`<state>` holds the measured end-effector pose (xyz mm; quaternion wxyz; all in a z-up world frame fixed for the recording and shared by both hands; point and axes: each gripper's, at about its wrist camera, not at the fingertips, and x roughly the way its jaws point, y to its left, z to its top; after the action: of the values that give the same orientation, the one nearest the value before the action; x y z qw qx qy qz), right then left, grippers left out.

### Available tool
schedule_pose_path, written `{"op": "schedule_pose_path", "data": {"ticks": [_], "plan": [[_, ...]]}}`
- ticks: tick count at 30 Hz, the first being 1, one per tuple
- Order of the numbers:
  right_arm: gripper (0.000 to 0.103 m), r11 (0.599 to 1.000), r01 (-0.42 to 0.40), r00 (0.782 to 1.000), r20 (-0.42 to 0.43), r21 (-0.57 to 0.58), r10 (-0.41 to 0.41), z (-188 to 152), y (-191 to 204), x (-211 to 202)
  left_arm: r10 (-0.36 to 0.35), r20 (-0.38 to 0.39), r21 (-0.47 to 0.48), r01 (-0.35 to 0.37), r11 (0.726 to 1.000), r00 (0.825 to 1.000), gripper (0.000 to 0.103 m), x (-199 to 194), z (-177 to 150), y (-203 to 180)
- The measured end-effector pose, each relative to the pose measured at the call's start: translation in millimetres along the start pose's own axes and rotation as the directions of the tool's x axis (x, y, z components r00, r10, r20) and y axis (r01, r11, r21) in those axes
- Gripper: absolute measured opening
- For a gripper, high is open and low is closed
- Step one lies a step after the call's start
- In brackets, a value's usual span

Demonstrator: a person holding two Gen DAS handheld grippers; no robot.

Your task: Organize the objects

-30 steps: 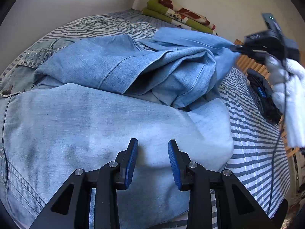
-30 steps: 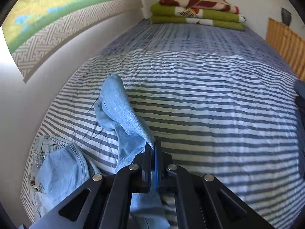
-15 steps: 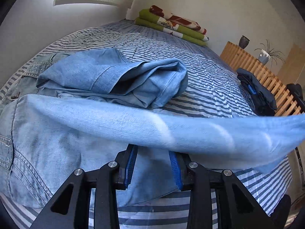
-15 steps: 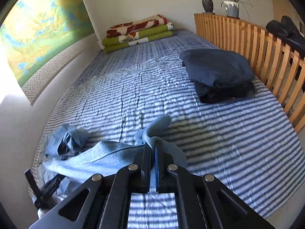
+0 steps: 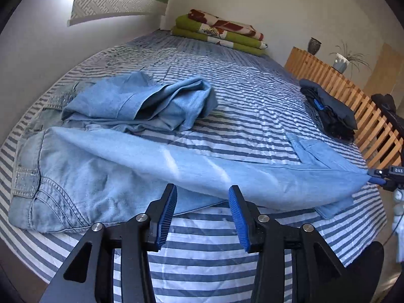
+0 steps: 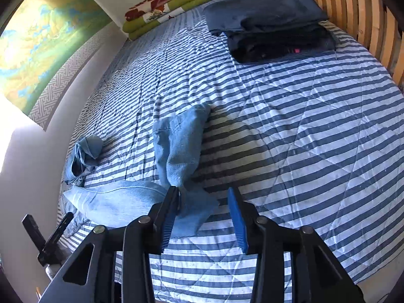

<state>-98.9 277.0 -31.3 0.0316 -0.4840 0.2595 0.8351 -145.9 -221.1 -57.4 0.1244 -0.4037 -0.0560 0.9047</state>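
Observation:
Light blue jeans (image 5: 83, 179) lie on the striped bed (image 5: 252, 106), one leg (image 5: 227, 174) stretched out to the right. My left gripper (image 5: 202, 207) is open and empty, just in front of that leg. My right gripper (image 6: 203, 214) is open; the leg's cuff (image 6: 179, 149) drapes against its left finger (image 6: 168, 217) and lies on the bed. The right gripper also shows at the leg's end in the left wrist view (image 5: 383, 176). A second, crumpled denim garment (image 5: 141, 103) lies behind the jeans.
A stack of dark folded clothes (image 6: 272, 22) sits by the wooden slatted rail (image 6: 353, 10). Folded green and red blankets (image 5: 219, 32) lie at the far end. A wall with a poster (image 6: 38, 48) runs along the left.
My right gripper pulled the jeans leg out to the right, laid it down and opened. My left gripper drew back and widened slightly.

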Motion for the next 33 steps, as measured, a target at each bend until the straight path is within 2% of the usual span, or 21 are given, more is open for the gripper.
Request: {"op": "schedule_pose_path", "data": {"ticks": [3, 5, 8, 10, 13, 14, 15, 16, 17, 18, 21, 23, 25, 28, 30, 31, 32, 33], "plan": [[0.039, 0.999, 0.021, 0.999, 0.031, 0.025, -0.022, 12, -12, 3, -0.048, -0.010, 0.121, 0.049, 0.991, 0.999, 0.071, 1, 10, -44], [0.041, 0.999, 0.031, 0.999, 0.030, 0.011, -0.031, 26, -12, 13, -0.055, -0.036, 0.207, 0.062, 0.976, 0.998, 0.075, 14, 16, -75], [0.042, 1.000, 0.026, 1.000, 0.000, -0.017, -0.026, 47, -6, 40, -0.074, -0.111, 0.332, 0.107, 0.937, 0.991, 0.077, 42, 15, -115], [0.044, 0.999, 0.013, 0.999, -0.047, -0.032, -0.015, 60, 4, 64, -0.077, -0.170, 0.364, 0.135, 0.921, 0.982, 0.077, 61, 9, -131], [0.044, 0.997, -0.025, 0.990, -0.140, -0.071, 0.015, 71, 22, 103, -0.061, -0.221, 0.384, 0.144, 0.912, 0.973, 0.076, 85, 2, -139], [0.044, 0.997, -0.024, 0.986, -0.164, -0.077, 0.011, 72, 26, 114, -0.065, -0.231, 0.382, 0.152, 0.912, 0.971, 0.067, 90, -1, -138], [0.044, 0.997, -0.018, 0.983, -0.184, -0.071, 0.005, 72, 28, 123, -0.071, -0.240, 0.369, 0.159, 0.916, 0.968, 0.036, 95, -2, -136], [0.039, 0.998, -0.021, 0.980, -0.200, -0.061, 0.009, 70, 30, 130, -0.068, -0.261, 0.346, 0.159, 0.925, 0.963, 0.020, 101, -3, -130], [0.017, 0.998, -0.035, 0.978, -0.208, -0.053, 0.023, 67, 31, 131, -0.074, -0.271, 0.317, 0.162, 0.934, 0.960, 0.007, 104, -4, -125], [0.004, 0.998, -0.049, 0.978, -0.207, -0.046, 0.039, 65, 30, 129, -0.083, -0.267, 0.297, 0.164, 0.941, 0.960, 0.002, 104, -4, -120], [0.002, 0.999, -0.026, 0.994, -0.107, -0.033, 0.022, 57, 23, 96, -0.078, -0.247, 0.291, 0.151, 0.945, 0.966, 0.000, 95, -7, -110], [0.002, 1.000, 0.020, 1.000, 0.001, 0.017, -0.020, 49, 10, 55, -0.085, -0.227, 0.304, 0.154, 0.940, 0.970, 0.000, 82, -7, -106], [0.002, 0.996, 0.063, 0.988, 0.136, 0.056, -0.070, 35, -1, 3, -0.084, -0.196, 0.326, 0.146, 0.934, 0.977, 0.000, 66, -6, -106], [0.002, 0.986, 0.081, 0.946, 0.301, 0.142, -0.121, 0, -17, -81, -0.093, -0.152, 0.364, 0.143, 0.920, 0.984, 0.000, 40, -3, -109], [0.003, 0.984, 0.068, 0.929, 0.348, 0.165, -0.122, -20, -21, -117, -0.110, -0.134, 0.359, 0.152, 0.921, 0.985, 0.000, 30, 4, -107], [0.003, 0.981, 0.098, 0.923, 0.352, 0.166, -0.152, -27, -21, -125, -0.120, -0.134, 0.348, 0.160, 0.924, 0.984, 0.000, 28, 7, -105], [0.009, 0.978, 0.132, 0.924, 0.337, 0.164, -0.182, -30, -22, -126, -0.124, -0.137, 0.331, 0.163, 0.929, 0.983, 0.001, 26, 10, -101], [0.015, 0.974, 0.160, 0.929, 0.308, 0.163, -0.204, -30, -25, -121, -0.119, -0.134, 0.312, 0.156, 0.937, 0.984, 0.007, 26, 13, -97]]}}
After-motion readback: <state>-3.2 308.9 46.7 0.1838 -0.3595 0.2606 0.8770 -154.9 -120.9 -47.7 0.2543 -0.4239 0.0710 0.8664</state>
